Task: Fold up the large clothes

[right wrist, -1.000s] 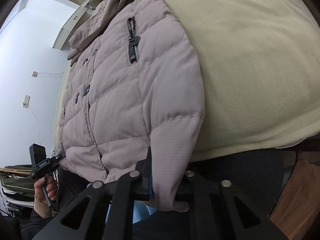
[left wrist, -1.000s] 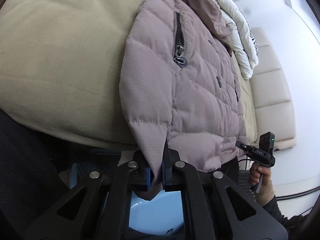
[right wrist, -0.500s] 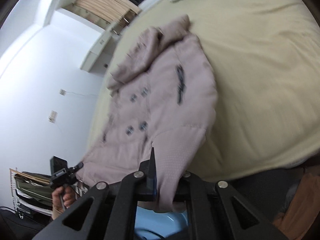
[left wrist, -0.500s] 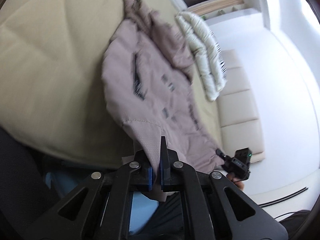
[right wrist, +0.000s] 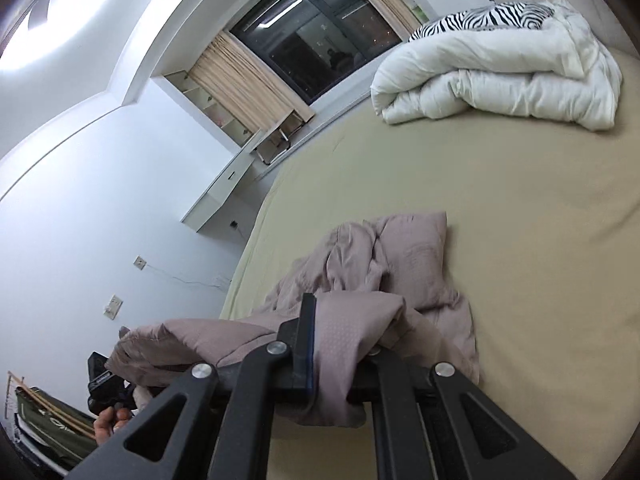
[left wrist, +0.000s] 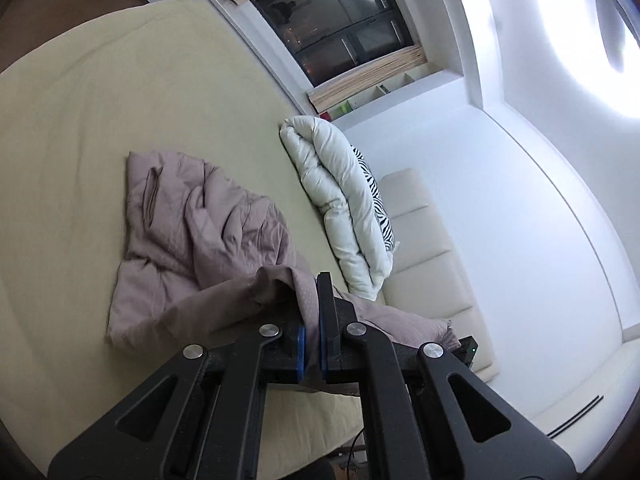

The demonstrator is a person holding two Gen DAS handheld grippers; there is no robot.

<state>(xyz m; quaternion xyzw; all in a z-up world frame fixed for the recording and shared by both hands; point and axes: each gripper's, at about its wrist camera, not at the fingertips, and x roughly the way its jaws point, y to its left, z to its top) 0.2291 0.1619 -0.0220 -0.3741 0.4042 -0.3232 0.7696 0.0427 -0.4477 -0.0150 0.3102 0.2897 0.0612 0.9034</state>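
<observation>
A mauve quilted jacket [left wrist: 208, 220] lies crumpled on the beige bed [left wrist: 100, 100]; it also shows in the right wrist view [right wrist: 400, 264]. My left gripper [left wrist: 313, 332] is shut on the jacket's hem and holds that edge raised above the bed, folded over toward the collar end. My right gripper [right wrist: 340, 344] is shut on the other hem corner, which drapes over its fingers and hides the right fingertip. The other gripper shows at the frame edge in each view [left wrist: 466, 350] [right wrist: 102, 384].
A rolled white duvet [right wrist: 492, 76] with a zebra-print pillow [right wrist: 484, 16] lies at the head of the bed by the cream headboard [left wrist: 432, 264]. A dark window with curtains [right wrist: 312, 44] and a white desk [right wrist: 220, 196] stand beyond the bed.
Both grippers rose from below the bed's edge and carried the jacket's hem up and forward over the bed. The jacket went from spread flat to bunched and folded over itself.
</observation>
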